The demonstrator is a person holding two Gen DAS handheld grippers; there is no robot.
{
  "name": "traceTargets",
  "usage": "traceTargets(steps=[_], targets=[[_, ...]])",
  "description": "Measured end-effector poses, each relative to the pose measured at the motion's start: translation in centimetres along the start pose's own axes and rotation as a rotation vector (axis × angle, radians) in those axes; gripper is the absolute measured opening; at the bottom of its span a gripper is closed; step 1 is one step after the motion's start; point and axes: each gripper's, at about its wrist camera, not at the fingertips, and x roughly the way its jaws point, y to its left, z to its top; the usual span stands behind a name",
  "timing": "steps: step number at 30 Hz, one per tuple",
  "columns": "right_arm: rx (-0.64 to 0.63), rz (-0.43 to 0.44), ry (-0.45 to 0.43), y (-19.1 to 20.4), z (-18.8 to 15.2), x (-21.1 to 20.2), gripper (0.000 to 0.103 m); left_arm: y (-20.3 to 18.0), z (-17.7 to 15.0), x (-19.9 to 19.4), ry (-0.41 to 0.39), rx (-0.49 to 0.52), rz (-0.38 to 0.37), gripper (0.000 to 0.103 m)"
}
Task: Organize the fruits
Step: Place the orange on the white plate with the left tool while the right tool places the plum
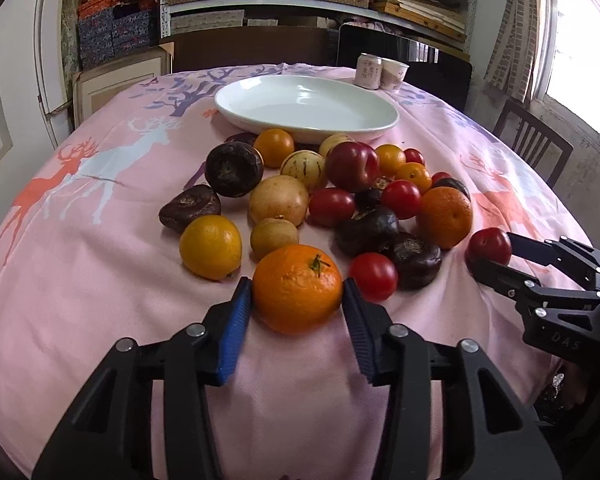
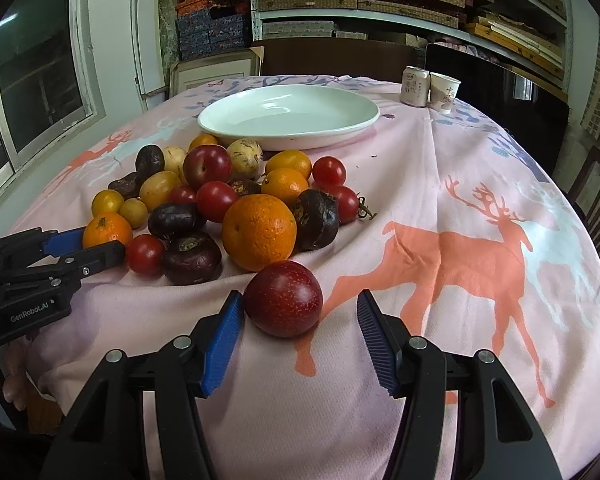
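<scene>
Both hands are at the pick-up step, each taking one fruit from the near edge of the heap. The left gripper (image 1: 298, 292) is clamped on a mandarin (image 1: 297, 289), its blue ribbed pads touching the pebbled peel on both sides, the fruit resting on the desk (image 1: 80, 300). The right gripper (image 2: 300, 308) straddles a dark red plum (image 2: 283, 298): one pad touches the plum's side, the other stands clear of it, so the jaws are not yet gripping.

The rest of the fruit pile (image 1: 320, 200) lies between the grippers and the white plate (image 1: 306, 106), which is bare and glossy, a shallow oval of glazed ceramic. The likely next move is to finish closing on the plum, then lift both fruits over the heap to the plate (the plum's smooth, taut skin will probably slip more readily than the mandarin's dimpled rind).

The pink cloth is soft and slightly rumpled, so round fruit may roll when nudged. The dark brown pieces look matte and wrinkled, the cherry tomatoes shiny and firm.
</scene>
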Motion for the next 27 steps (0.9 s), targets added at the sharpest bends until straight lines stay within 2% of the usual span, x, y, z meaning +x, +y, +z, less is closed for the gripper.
traceTargets(steps=[2,11,18,21,24,27], targets=[[0.007,0.046,-0.005,-0.1,0.0,0.0,0.039,0.0,-0.1,-0.2,-0.004,0.001,-0.008,0.044],[0.035,0.092,-0.059,-1.4,-0.1,-1.9,0.039,0.7,-0.2,-2.9,-0.059,-0.02,-0.043,0.044],[0.06,0.104,-0.103,-3.7,2.6,-3.7,0.039,0.7,2.3,-4.1,-0.084,-0.005,-0.064,0.044],[0.083,0.099,-0.135,-5.2,5.0,-4.3,0.039,1.4,4.7,-4.0,-0.086,-0.009,-0.079,0.044],[0.094,0.096,-0.184,-6.6,8.6,-4.6,0.039,2.0,8.5,-3.2,-0.097,0.005,-0.077,0.045],[0.085,0.067,-0.221,-7.5,13.2,-3.1,0.039,2.4,12.9,-0.7,-0.075,0.019,-0.083,0.045]])
